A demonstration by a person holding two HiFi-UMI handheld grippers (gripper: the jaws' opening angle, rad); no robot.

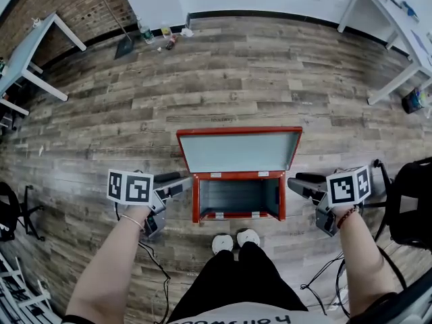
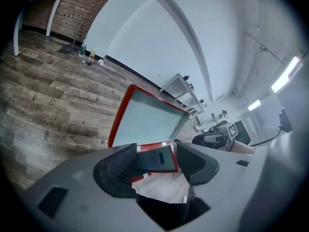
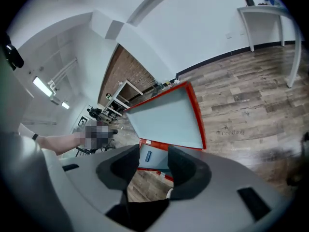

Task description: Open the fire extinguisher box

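The left gripper point(image 1: 181, 185) and right gripper point(image 1: 297, 184) are hovering wide-jawed and empty; between them the fire extinguisher box point(image 1: 196, 199) is lying open, its stiff, probably weighty metal lid point(image 1: 239, 151) likely graspable by its rim

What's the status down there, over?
Left claw, right claw open, empty. Fire extinguisher box between them, lid up. Nothing in the way.
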